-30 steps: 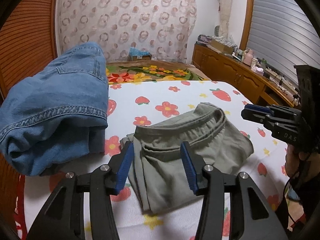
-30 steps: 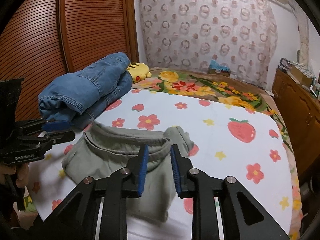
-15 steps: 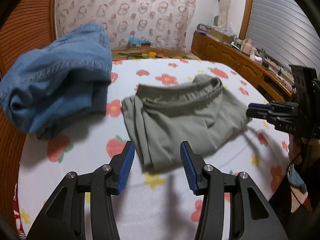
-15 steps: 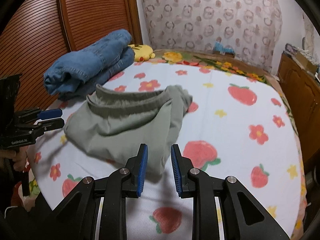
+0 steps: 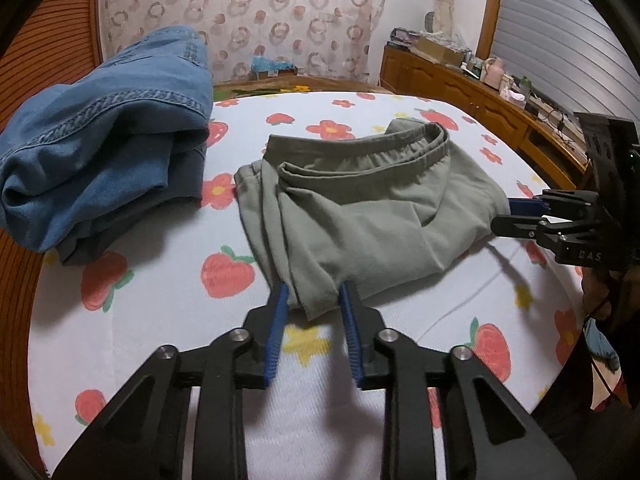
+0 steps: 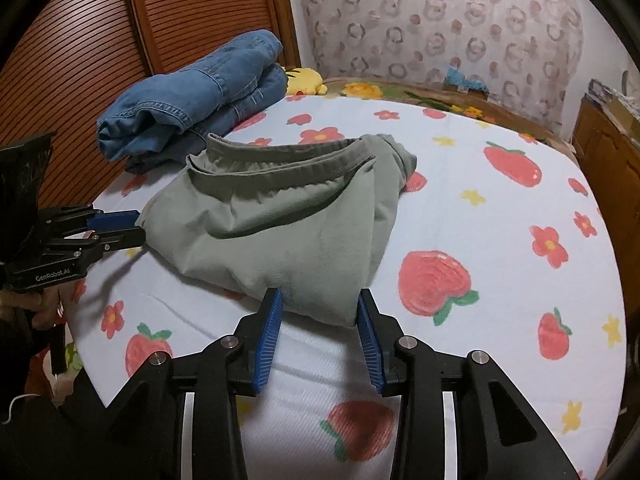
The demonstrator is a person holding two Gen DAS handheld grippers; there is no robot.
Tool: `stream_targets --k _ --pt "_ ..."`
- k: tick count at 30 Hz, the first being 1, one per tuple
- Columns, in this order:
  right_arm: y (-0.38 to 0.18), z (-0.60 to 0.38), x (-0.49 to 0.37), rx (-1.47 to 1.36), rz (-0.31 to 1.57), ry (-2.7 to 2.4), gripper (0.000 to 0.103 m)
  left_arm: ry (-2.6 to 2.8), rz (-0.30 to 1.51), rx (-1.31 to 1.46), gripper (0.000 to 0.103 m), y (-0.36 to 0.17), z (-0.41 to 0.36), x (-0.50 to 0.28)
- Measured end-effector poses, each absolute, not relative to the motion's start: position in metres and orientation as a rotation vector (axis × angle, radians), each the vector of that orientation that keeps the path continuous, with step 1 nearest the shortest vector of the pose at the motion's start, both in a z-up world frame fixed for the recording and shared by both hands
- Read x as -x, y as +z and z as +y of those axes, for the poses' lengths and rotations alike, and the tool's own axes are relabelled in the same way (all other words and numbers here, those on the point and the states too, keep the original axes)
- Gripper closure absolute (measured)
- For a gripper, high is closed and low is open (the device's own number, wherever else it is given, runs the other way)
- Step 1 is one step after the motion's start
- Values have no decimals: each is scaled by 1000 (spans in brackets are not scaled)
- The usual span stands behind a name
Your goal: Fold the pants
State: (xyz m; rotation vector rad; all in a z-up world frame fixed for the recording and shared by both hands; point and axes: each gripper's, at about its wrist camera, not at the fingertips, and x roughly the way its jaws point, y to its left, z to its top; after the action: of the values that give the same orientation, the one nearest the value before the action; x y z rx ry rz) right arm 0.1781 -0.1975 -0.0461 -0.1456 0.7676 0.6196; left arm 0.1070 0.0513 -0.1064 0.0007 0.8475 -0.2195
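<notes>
While the olive-green pants (image 5: 360,216) lie folded on the bed (image 5: 160,312), the left tongs (image 5: 312,300) sit at the nearest corner of the cloth. Their jaws have just been closing, and that corner hangs between the blue pads (image 5: 276,332), which stand narrowly apart; whether they already press the fabric I cannot tell. The right tongs (image 6: 320,304) are at the other near corner, seen in their own camera. Their jaws have just been opening, and they stand apart, flanking the folded edge on either side (the cloth fills most of the gap, but no firm pinch shows). From the left camera the right tongs appear far to the right, tips at the cloth's edge. The elastic waistband lies beyond both tongs, on the far side of the garment. Beyond the left tongs and to their left, a pile of blue jeans (image 5: 100,140) rests on the strawberry-and-flower sheet, just beside the green pants.
</notes>
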Motion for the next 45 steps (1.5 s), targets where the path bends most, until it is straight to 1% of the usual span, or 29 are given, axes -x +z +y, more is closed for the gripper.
stream_targets --k 2,3,4,7,8,15,22,28,32,35,36,37,39,40,41,42,43,45 --pt "-47 -198 -178 144 769 628 64 -230 849 -6 88 -106 50 -108" --pt "-46 -197 -178 144 767 629 66 -234 846 -8 91 -106 50 -108" --pt "-46 -198 -178 145 764 631 77 -234 841 -12 93 -105 50 -108" --pt "-43 -202 -176 135 752 643 90 -224 813 -11 96 -100 52 -106" --pt "-42 -204 -174 132 747 645 92 -216 808 -13 96 -98 53 -105" --pt "-34 -220 -139 125 713 656 94 -223 760 -6 96 -82 55 -80" --pt "-38 -234 -104 116 721 658 95 -254 805 -2 96 -98 50 -60" --pt "-37 -236 -98 109 719 639 95 -264 820 9 96 -100 47 -56" --pt "-28 -235 -97 120 694 621 95 -266 808 -9 91 -93 43 -55" --pt "-23 -238 -93 124 675 621 94 -273 788 -4 78 -86 45 -55" --pt "-22 -239 -92 127 667 612 94 -274 780 -3 72 -84 46 -55" --pt "-20 -239 -91 131 657 600 89 -276 776 -2 66 -82 46 -56" --pt "-17 -241 -91 131 639 579 87 -279 770 -2 58 -79 46 -57" --pt "-17 -242 -92 127 633 574 83 -280 767 -3 57 -78 46 -60" --pt "-17 -242 -93 123 631 569 76 -279 765 -3 57 -78 46 -62" --pt "-17 -241 -95 122 630 562 73 -278 760 -2 57 -77 45 -65" --pt "-18 -241 -98 116 628 560 70 -276 755 -2 57 -76 44 -68" --pt "-22 -237 -105 108 631 566 68 -281 753 -9 57 -76 41 -77"
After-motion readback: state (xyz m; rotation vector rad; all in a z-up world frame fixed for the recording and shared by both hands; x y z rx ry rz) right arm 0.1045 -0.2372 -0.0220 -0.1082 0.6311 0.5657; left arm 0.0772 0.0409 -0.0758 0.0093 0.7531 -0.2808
